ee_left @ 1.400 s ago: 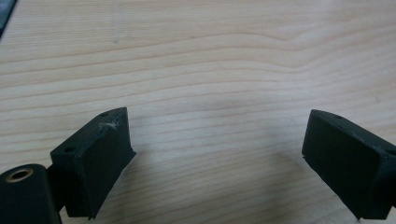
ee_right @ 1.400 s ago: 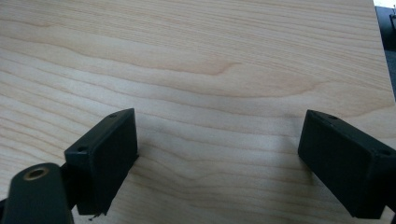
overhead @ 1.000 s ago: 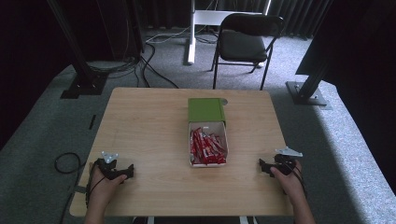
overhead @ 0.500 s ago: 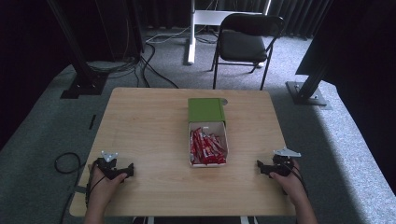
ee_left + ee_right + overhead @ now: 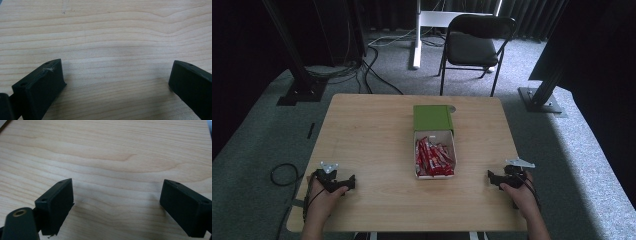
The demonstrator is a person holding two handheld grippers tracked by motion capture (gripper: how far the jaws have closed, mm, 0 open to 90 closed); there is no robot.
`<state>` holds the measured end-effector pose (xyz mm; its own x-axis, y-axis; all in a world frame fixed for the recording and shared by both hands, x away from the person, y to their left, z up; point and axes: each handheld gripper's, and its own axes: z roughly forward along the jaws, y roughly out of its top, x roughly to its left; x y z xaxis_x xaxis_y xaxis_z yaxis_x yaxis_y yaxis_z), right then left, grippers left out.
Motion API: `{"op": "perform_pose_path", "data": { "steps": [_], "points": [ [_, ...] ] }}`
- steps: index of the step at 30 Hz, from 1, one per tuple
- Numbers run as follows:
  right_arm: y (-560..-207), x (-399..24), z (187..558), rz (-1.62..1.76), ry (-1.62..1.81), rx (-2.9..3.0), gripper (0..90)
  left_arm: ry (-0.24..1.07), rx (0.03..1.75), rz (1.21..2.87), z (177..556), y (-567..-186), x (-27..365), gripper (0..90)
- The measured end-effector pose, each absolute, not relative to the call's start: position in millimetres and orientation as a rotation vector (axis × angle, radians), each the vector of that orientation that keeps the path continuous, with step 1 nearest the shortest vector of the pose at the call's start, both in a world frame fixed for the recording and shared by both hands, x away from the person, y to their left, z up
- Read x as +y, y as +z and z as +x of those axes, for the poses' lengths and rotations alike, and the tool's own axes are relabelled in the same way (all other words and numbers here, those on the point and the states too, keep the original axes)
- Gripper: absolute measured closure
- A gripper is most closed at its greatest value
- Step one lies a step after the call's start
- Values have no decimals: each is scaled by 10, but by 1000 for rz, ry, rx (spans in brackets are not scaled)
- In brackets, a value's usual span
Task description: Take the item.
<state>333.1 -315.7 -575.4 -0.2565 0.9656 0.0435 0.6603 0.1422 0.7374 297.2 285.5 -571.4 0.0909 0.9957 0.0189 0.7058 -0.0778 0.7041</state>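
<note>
High view: left gripper (image 5: 351,182) sits low at the near-left corner of the light wood-grain table (image 5: 367,135), held in the person's left hand (image 5: 322,197), forearm coming in from the bottom edge, jaws pointing toward table centre. Right gripper (image 5: 490,178) mirrors it at the near-right corner in the right hand (image 5: 522,192), jaws pointing inward too. Each carries a grey three-cornered plate on top and trails a black cable. Between them, mid-table and well apart from both, stands the open white cardboard box (image 5: 453,150), rectangular, with its green lid (image 5: 432,118) folded back on the far side, packed with glossy red sachets (image 5: 433,159). Black folding chair (image 5: 474,47) on the grey carpet beyond the table.

Left gripper view: jaws spread wide, nothing between them. Matte black blocky fingers (image 5: 41,87), squared edges, a small scuff on the left one. Bare pale wood, fine wavy grain underneath.

Right gripper view: same, jaws wide apart and empty. Matte black rectangular fingers (image 5: 56,203) with small screw holes, over bare wood.
</note>
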Motion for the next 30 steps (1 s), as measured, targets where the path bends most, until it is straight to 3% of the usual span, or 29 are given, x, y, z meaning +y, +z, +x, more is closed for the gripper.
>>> {"op": "perform_pose_path", "data": {
  "steps": [30],
  "points": [
    [-5155, -2831, 3341, 1479, 1005, 1917, 129, 708, 1668, 1842, 2972, -5714, 2855, 7]
  ]
}}
